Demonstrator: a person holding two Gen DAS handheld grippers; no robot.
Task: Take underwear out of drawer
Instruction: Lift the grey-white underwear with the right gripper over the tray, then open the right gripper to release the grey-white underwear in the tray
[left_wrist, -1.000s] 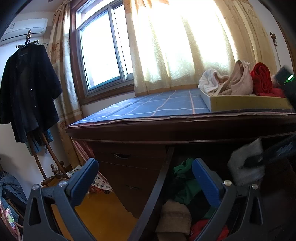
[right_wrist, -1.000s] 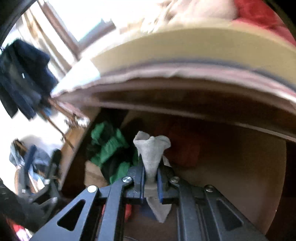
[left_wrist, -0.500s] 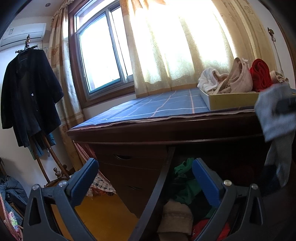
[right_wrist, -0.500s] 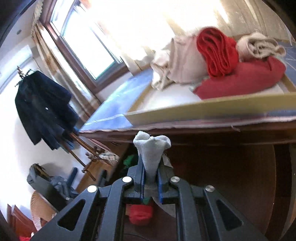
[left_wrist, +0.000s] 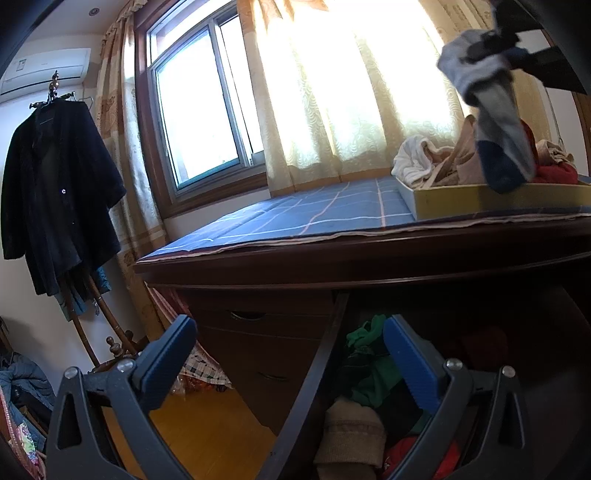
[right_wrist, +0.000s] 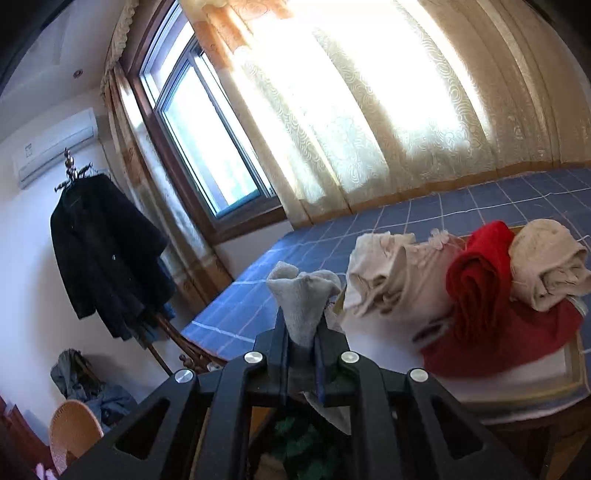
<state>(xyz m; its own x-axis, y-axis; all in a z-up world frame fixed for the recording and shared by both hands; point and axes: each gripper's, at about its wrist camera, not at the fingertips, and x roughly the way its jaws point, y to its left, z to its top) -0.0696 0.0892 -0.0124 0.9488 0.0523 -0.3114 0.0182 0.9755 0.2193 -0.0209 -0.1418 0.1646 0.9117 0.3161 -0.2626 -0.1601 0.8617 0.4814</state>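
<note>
Right hand-held gripper (right_wrist: 301, 341), lower centre of frame, was clamped on soft grey-and-blue cotton underwear (right_wrist: 302, 299), hanging above shallow yellow cardboard tray (left_wrist: 491, 200) w/ folded clothes at right. Left hand-held gripper (left_wrist: 291, 358) stood wide apart, empty, over dark wooden drawer (left_wrist: 321, 373) at bottom. Risk: thin pinch on limp fabric could slip, dropping it short of tray.

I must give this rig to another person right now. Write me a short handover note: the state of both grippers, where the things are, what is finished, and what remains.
Right gripper: shut on the grey underwear, held in the air above the front edge of the desk, close to the tray. The cloth hangs free below the jaws.
Left gripper: open, empty, in front of the open drawer.
Tray: on the blue checked cloth, already holding cream, white and red garments.
Done: this piece is out of the drawer.
Left: probably set it down in the tray, then release. Green, beige and red clothes remain in the drawer; whether they are underwear I cannot tell.
</note>
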